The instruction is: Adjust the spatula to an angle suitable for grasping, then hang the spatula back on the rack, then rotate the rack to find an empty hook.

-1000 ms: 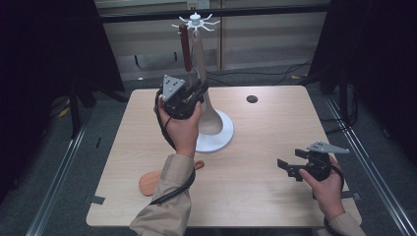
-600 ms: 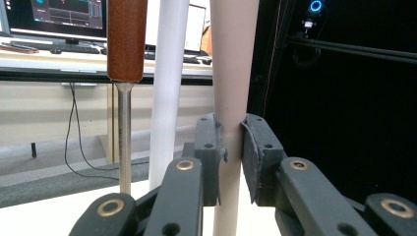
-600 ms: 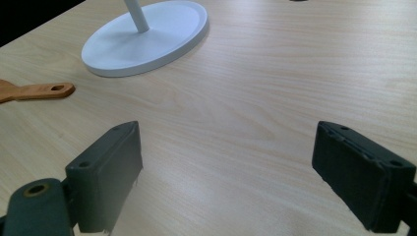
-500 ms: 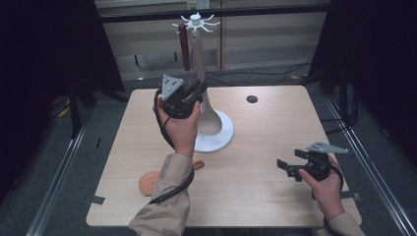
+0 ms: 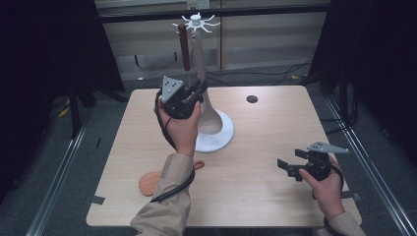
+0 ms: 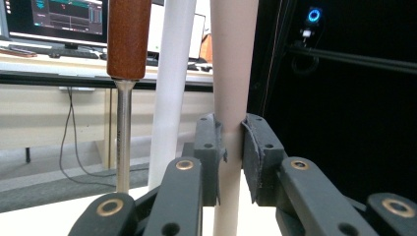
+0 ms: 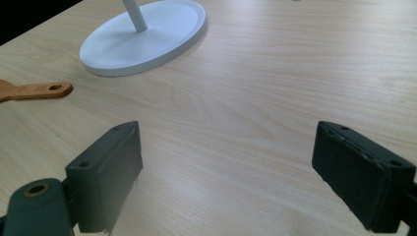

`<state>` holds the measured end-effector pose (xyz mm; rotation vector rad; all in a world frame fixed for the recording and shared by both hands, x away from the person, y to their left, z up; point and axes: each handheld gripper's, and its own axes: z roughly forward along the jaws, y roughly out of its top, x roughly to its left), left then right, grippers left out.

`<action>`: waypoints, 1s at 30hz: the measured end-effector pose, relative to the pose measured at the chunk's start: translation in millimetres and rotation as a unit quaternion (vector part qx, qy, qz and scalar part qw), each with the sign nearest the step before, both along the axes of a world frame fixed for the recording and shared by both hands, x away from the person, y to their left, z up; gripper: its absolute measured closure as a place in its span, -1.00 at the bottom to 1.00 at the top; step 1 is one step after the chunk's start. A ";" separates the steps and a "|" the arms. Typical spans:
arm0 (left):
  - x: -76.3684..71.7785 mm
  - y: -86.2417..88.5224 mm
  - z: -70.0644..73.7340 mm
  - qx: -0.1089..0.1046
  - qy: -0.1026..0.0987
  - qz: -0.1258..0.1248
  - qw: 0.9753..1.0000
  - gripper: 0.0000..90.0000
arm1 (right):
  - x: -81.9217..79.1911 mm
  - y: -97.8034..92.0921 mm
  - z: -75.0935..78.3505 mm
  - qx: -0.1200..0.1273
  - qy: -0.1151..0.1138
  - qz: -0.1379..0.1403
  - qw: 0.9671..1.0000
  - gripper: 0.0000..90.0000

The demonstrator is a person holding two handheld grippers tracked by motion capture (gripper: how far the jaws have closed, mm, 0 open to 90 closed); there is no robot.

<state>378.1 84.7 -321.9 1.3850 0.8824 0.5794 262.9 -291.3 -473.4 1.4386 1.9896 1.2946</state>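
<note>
Beige utensil handle (image 6: 231,73) clamped in left hand-held gripper (image 6: 230,157); right hand-held gripper (image 7: 226,182) wide open, empty.

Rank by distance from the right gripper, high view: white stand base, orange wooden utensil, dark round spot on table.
From the right gripper:
1. White stand base, up-left of it.
2. Dark round spot, far table edge.
3. Orange wooden utensil, far left, near front.

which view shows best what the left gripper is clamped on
The left gripper view: the left gripper pinches a beige handle between both pads. The high view shows that handle hanging beside the rack pole, the grip itself hidden.
</note>
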 end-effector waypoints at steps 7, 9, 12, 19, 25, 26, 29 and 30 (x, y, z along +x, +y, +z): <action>-1.3 2.9 -0.3 -0.001 -0.004 -0.001 1.000 0.70 | -1.6 0.1 1.5 0.000 0.000 -0.002 1.000 -0.76; -2.1 4.1 -0.3 -0.001 -0.008 -0.002 1.000 0.67 | -1.6 0.0 1.8 0.000 -0.001 -0.001 1.000 -0.76; -3.2 4.9 1.4 -0.003 -0.016 0.004 1.000 0.56 | -1.7 -0.2 2.3 0.001 -0.003 -0.001 1.000 -0.76; -8.7 10.6 11.7 -0.022 -0.056 0.007 0.998 0.55 | -1.3 -0.6 2.5 -0.001 -0.004 -0.002 1.000 -0.76; -11.9 12.2 28.3 -0.037 -0.087 0.009 0.995 0.68 | -2.0 -0.1 3.2 0.000 -0.006 -0.003 1.000 -0.76; -11.8 12.0 30.7 -0.042 -0.093 0.006 0.995 0.69 | -1.9 0.0 3.2 -0.001 -0.007 -0.002 1.000 -0.76; -10.5 12.1 36.8 -0.050 -0.101 -0.002 0.994 0.73 | -2.0 0.2 3.0 0.000 -0.006 -0.003 1.000 -0.76; -9.4 12.6 38.9 -0.051 -0.102 -0.004 0.993 0.75 | -2.0 0.0 3.0 -0.001 -0.005 -0.002 1.000 -0.76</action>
